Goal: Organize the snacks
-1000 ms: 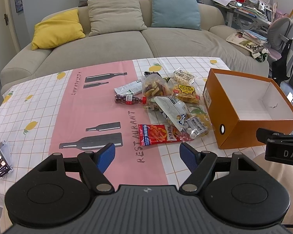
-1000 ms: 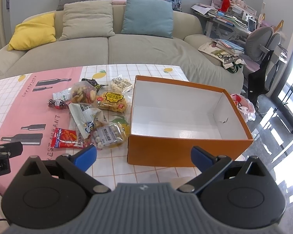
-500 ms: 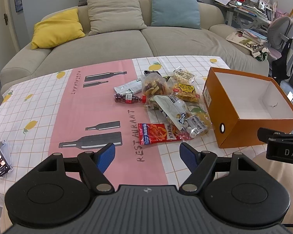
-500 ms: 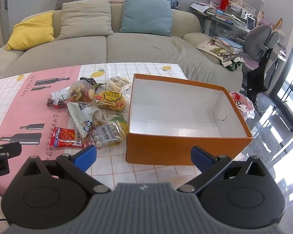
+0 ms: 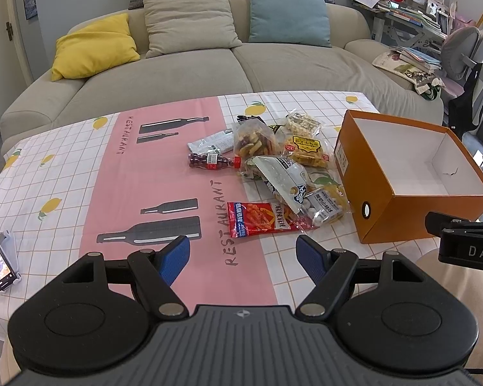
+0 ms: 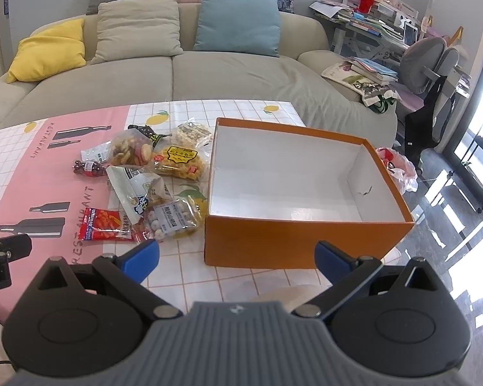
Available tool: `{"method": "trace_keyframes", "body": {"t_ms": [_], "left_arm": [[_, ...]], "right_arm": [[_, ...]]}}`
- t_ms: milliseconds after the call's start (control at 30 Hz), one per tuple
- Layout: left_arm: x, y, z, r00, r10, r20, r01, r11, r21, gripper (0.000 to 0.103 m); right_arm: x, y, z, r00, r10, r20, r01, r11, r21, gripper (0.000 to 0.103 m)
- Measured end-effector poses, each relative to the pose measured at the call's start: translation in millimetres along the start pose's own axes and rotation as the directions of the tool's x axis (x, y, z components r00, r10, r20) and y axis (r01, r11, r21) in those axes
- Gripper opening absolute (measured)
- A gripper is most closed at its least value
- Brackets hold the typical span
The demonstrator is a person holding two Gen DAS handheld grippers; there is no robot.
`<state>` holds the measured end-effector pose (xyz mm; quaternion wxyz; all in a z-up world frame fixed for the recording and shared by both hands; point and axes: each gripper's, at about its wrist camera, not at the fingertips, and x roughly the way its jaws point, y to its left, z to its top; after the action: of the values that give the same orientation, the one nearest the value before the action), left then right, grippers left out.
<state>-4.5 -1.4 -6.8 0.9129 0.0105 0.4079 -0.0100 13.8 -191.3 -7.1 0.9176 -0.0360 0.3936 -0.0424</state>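
Clearly both tools gape wide and hold nothing. Straight ahead of the left tool (image 5: 243,254) lies the red snack packet (image 5: 257,218), long axis crosswise, nearest the counter's near edge; the right tool (image 6: 236,255) faces the empty orange box (image 6: 293,241) near the right edge.

Setting: home living room. Beige sofa (image 5: 190,74) with cushions (image 5: 93,46). Cluttered desk (image 6: 367,19), table (image 5: 64,173) under lemon-print cloth.
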Motion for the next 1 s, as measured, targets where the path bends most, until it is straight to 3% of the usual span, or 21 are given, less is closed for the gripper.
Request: {"method": "trace_keyframes", "body": {"t_ms": [1000], "left_arm": [[0.9,-0.1,-0.1,1.000,-0.001,-0.003,0.001,1.000,0.001,0.088]], "right_arm": [[3.4,-2.3,-1.0,1.000,-0.004,-0.018,0.004,1.000,0.008,0.100]]}}
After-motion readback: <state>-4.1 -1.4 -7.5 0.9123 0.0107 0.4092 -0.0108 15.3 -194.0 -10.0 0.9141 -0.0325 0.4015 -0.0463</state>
